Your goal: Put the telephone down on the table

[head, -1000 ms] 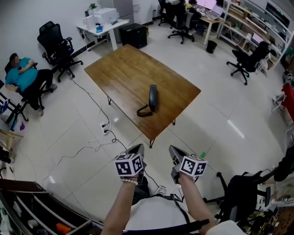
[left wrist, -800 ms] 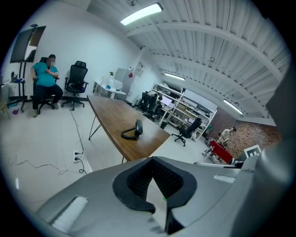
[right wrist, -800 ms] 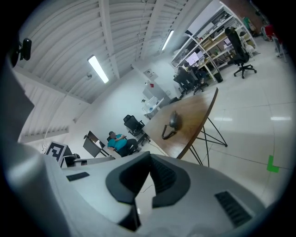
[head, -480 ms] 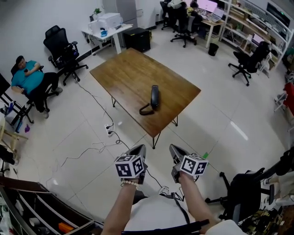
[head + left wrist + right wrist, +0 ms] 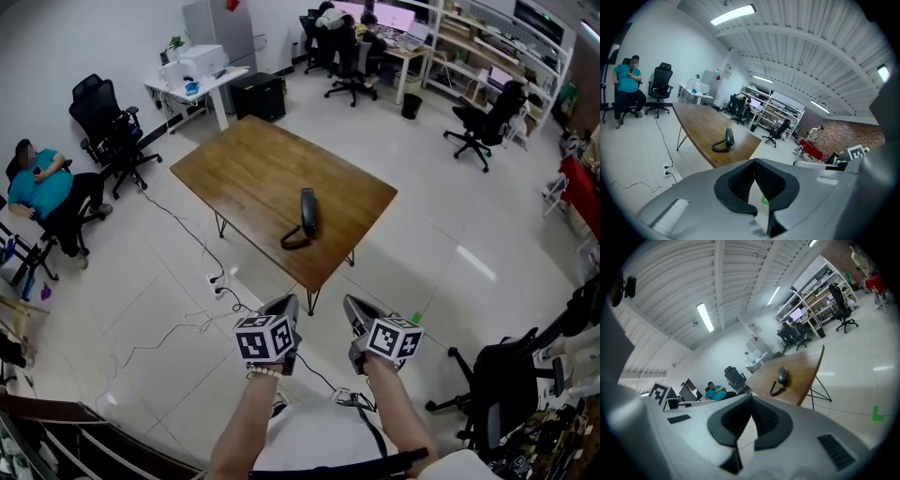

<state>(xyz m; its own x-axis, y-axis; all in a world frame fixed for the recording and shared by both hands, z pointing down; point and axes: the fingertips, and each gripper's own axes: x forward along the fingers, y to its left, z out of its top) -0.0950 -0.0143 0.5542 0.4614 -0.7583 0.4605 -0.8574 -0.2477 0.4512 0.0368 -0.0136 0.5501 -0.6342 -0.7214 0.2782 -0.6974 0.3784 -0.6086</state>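
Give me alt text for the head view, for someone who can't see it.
A black telephone lies on a wooden table in an open office, seen from above. Nearer the camera, the person's left gripper and right gripper, both shut and empty, are held over the floor, short of the table.

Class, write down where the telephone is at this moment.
In the head view, the telephone lies on the wooden table, near its right edge, its cord curled just in front.
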